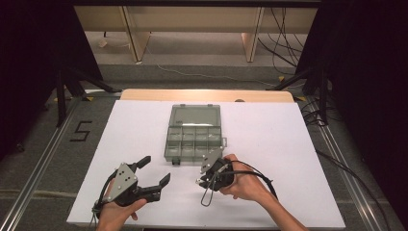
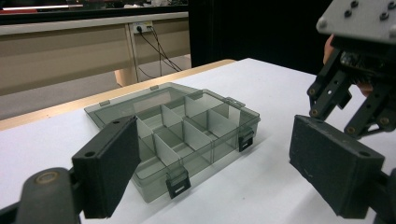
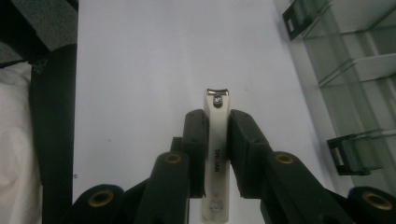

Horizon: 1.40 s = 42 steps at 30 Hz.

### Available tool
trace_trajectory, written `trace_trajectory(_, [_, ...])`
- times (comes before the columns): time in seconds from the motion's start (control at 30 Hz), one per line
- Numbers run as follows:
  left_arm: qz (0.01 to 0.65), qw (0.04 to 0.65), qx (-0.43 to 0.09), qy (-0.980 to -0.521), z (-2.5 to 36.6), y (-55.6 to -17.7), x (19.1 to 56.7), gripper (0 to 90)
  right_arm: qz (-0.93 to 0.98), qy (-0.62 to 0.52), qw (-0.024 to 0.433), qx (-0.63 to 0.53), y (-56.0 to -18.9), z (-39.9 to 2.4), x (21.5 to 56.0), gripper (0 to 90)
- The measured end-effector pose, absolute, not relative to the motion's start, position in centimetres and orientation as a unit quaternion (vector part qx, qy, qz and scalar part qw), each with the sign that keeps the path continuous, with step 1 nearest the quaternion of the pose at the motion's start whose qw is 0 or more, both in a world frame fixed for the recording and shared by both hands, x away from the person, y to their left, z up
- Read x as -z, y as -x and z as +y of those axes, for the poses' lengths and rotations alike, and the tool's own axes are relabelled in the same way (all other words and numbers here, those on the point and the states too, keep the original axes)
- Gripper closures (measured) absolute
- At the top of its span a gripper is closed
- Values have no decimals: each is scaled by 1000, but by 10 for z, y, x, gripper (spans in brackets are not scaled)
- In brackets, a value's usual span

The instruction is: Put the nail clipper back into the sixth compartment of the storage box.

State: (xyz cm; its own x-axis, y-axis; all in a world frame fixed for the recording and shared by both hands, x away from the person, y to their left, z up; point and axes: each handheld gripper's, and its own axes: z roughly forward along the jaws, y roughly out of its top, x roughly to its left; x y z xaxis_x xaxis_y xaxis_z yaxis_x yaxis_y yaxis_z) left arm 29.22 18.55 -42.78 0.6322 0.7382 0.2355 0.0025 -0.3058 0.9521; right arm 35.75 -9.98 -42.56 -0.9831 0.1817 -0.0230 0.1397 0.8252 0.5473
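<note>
Lower centre of right gripper view: nail clipper (image 3: 216,154) clenched flat between right hand-held gripper (image 3: 217,140) jaws, above tabletop (image 3: 149,70). Left hand-held gripper (image 1: 153,172) released. Open compartment box (image 1: 194,137) alongside; grip best kept level, compartment entered squarely.

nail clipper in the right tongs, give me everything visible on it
The nail clipper is a slim white bar with a shiny metal cutting tip and a small rivet near that end. Dark lettering runs along its top face, with a small printed mark near the rear. It is clamped on both sides between the black jaws of the right tongs, tip pointing forward beyond them, over the white table.
</note>
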Motion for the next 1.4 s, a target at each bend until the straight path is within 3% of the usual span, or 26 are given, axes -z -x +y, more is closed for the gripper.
trace_trajectory(0.5, [250, 535, -347, -728, 185, -294, 429, 158, 929, -110, 78, -345, -364, -106, 415, 771])
trace_trajectory(1.4, [254, 531, -347, -730, 187, -293, 428, 158, 902, -141, 105, -394, -396, -90, 395, 773])
